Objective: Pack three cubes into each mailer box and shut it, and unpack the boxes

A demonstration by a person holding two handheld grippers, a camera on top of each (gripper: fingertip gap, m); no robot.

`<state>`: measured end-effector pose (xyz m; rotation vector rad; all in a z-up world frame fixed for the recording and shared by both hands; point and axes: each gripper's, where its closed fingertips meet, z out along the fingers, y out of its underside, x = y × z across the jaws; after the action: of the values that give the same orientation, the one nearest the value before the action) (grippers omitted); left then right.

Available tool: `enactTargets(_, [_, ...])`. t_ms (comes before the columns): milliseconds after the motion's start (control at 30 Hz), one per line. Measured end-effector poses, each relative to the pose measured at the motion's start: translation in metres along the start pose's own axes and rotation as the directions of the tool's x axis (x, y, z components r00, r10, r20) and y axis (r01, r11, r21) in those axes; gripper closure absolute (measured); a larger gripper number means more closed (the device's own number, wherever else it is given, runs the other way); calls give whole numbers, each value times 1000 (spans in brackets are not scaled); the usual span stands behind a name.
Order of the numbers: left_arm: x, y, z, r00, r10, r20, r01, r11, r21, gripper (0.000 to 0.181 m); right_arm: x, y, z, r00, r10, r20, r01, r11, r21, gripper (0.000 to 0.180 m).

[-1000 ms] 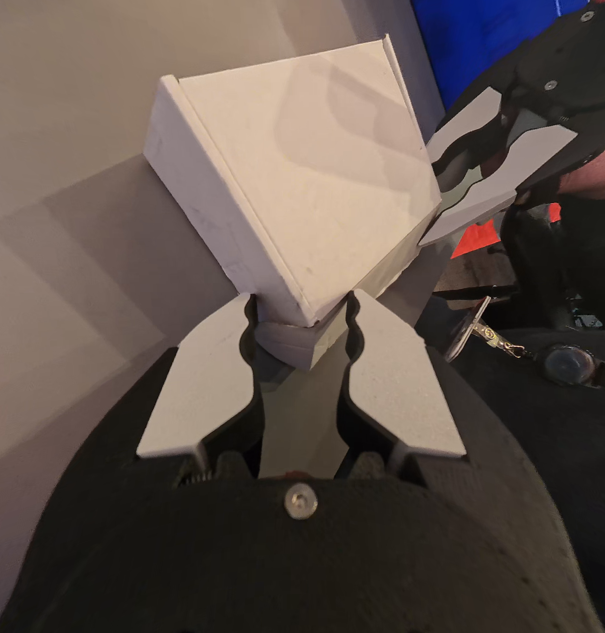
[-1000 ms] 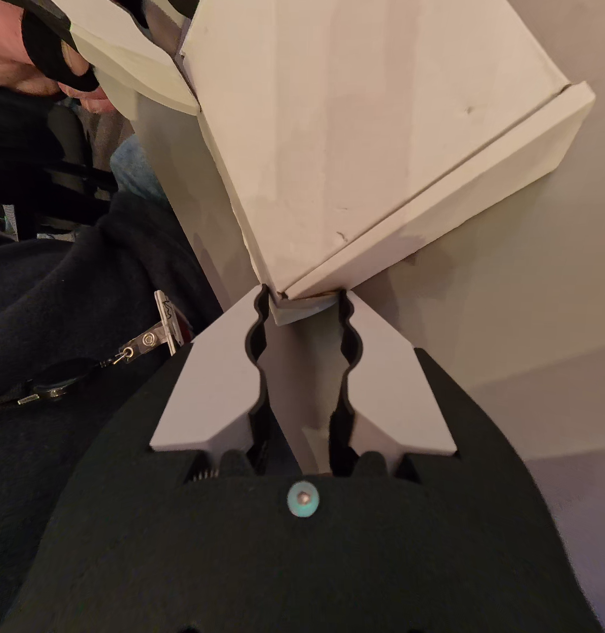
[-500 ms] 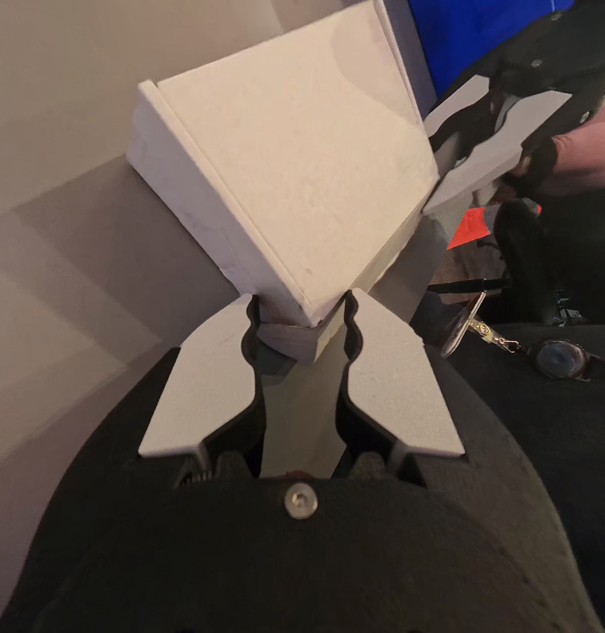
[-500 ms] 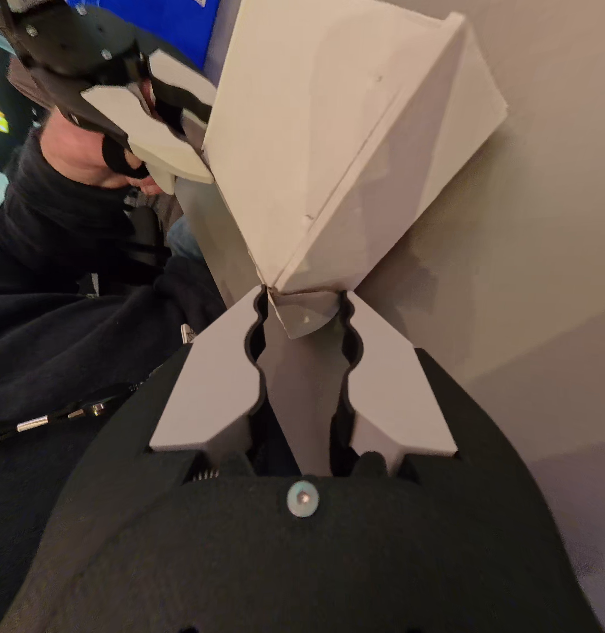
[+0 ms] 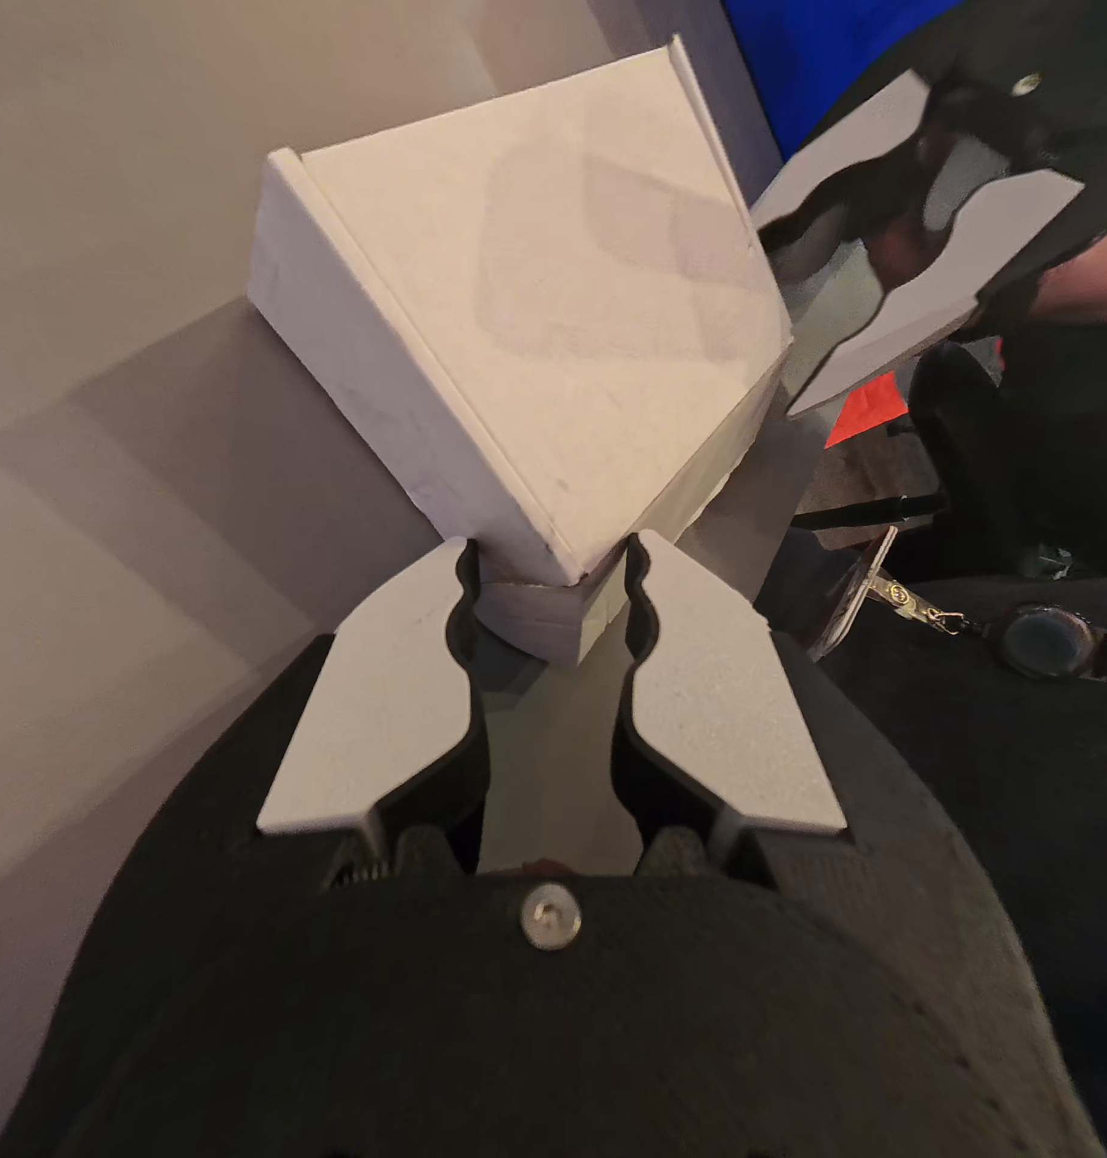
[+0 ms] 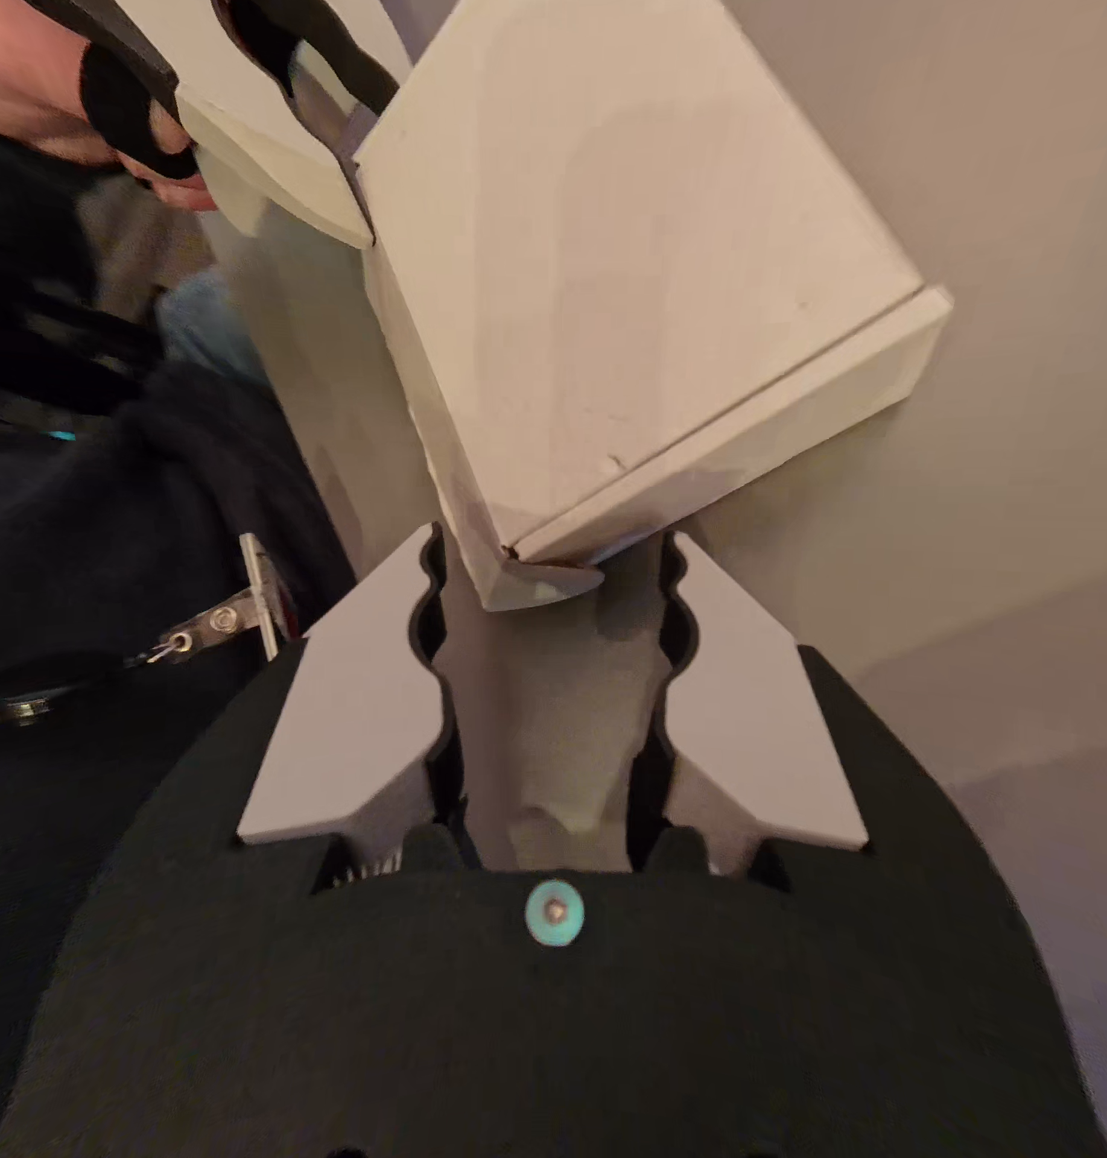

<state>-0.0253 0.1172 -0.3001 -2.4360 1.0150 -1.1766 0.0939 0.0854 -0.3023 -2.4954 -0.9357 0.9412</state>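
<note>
Fingers of left gripper (image 5: 547,579) clamp white mailer box (image 5: 538,326) corner, right gripper (image 6: 551,564) fingers parted w/ opposite corner between, dark-clothed person alongside.

closed mailer box (image 5: 538,326) hides its contents; far corner cropped.

No writing can be read in either view. The closed white cardboard mailer box (image 5: 538,326) shows plain faces, and the clear badge holder on a metal clip (image 5: 851,595) at the right of the frame is seen edge-on, nothing legible.
</note>
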Motion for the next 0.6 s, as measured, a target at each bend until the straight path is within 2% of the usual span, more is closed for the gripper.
enactTargets(67, [0,0,1,1000,12,3,-12,1000,0,137,10,-6,-10,982,-112,-154,109,994,-24,101])
enactTargets(133, [1,0,0,999,30,12,-30,1000,-7,137,20,-15,-23,923,-239,-302,224,971,-85,94])
enactTargets(200, [1,1,1,999,42,16,-42,999,-18,137,5,-43,-31,859,-379,-345,389,920,-41,106])
enactTargets(267, [2,1,2,999,51,13,-50,998,-30,137,-16,-60,-22,848,-451,-278,466,885,-13,117])
enactTargets(333, [3,2,2,998,57,10,-57,998,-32,136,-10,-60,-4,841,-484,-242,478,874,-87,122])
enactTargets(367, [4,3,3,998,61,4,-61,997,-38,135,-3,-56,5,834,-501,-231,482,865,-138,131])
enactTargets(400, [4,5,2,998,64,7,-63,997,-45,132,-3,-57,10,843,-494,-211,476,869,-131,135])
enactTargets(433, [3,7,1,997,72,14,-71,997,-44,130,-4,-58,11,857,-481,-187,465,877,-123,154])
enactTargets(467, [5,10,0,997,73,5,-73,996,-45,129,-1,-59,11,852,-483,-202,465,876,-129,161])
enactTargets(600, [6,25,2,998,63,-12,-64,995,-71,128,2,-60,11,867,-457,-197,447,889,-96,165])
